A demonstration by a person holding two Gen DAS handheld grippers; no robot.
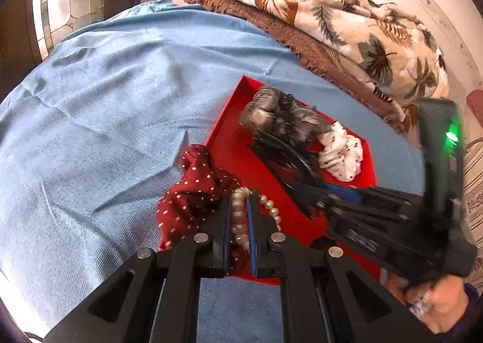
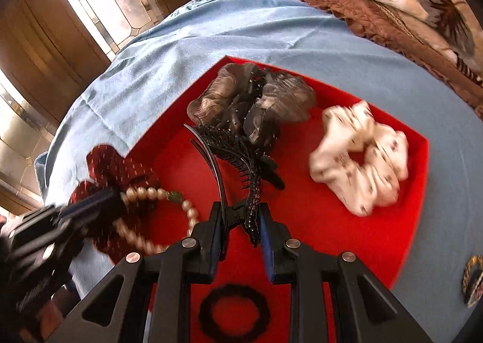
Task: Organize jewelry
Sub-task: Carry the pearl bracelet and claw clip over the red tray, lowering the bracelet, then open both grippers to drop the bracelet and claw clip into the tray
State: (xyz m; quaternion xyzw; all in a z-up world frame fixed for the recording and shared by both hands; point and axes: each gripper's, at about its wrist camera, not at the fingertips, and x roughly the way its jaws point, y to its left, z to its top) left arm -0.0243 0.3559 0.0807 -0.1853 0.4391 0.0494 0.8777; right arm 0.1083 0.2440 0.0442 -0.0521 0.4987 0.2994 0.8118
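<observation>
My left gripper (image 1: 239, 204) is shut on a pearl bracelet (image 1: 238, 213) over the near left corner of a red tray (image 1: 223, 119). A dark red dotted scrunchie (image 1: 193, 192) bunches against its left finger; I cannot tell whether it is gripped too. In the right wrist view my right gripper (image 2: 241, 210) is shut on a black beaded hair claw (image 2: 238, 158) above the red tray (image 2: 317, 222). The pearl bracelet (image 2: 151, 192) and the left gripper (image 2: 116, 195) show at the left there. The right gripper (image 1: 326, 198) reaches in from the right in the left wrist view.
In the tray lie a grey ruffled hair bow (image 2: 250, 98), a white scrunchie (image 2: 359, 158) and a black hair tie (image 2: 234, 309). The tray rests on a blue bedsheet (image 1: 105, 116). Folded blankets (image 1: 332, 20) are piled behind. A small dark item (image 2: 474, 282) lies right of the tray.
</observation>
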